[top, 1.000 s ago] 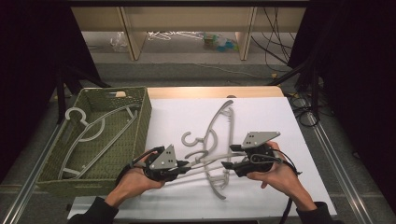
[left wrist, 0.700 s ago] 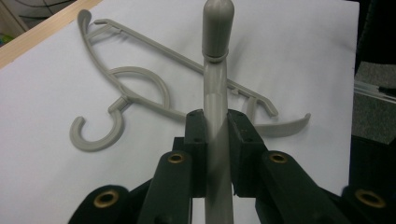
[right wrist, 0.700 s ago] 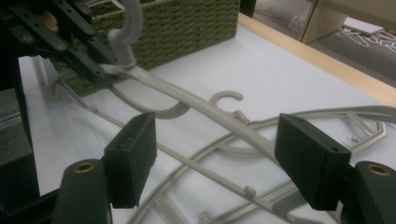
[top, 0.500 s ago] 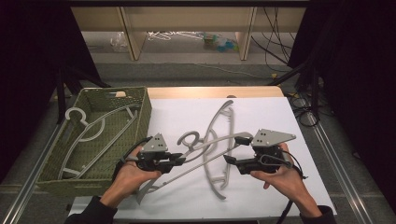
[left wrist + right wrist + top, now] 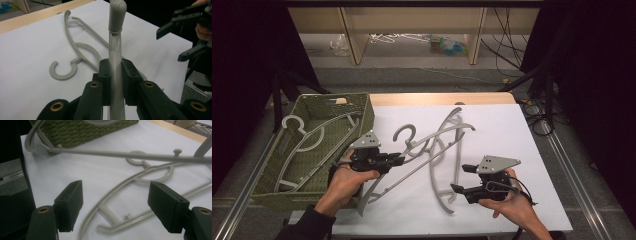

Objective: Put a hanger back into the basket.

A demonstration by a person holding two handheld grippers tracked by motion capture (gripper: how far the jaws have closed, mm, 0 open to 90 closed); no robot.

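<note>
My left gripper [image 5: 401, 160] is shut on the bar of a grey plastic hanger [image 5: 117, 12] and holds it tilted above the white sheet, one end near the basket. A second grey hanger [image 5: 58, 78] lies flat on the sheet beneath it, its hook toward the basket. To the right, near the front edge, my right gripper [image 5: 458, 178] stands open. Its jaws have just been opening, and its pads [image 5: 71, 197] touch nothing. In the right gripper view, the lying hanger [image 5: 112, 192] is on the sheet beyond the jaws and the held hanger's bar [image 5: 125, 155] crosses above.
A green woven basket [image 5: 368, 117] stands at the left of the table with several grey hangers [image 5: 302, 142] inside. The white sheet [image 5: 512, 145] covers the tabletop. A wooden shelf [image 5: 412, 20] with clutter on the floor lies beyond the far edge.
My left gripper has carried the held hanger left and upward, toward the basket. My right gripper has drawn back a little toward the front edge with its jaws wider apart.
</note>
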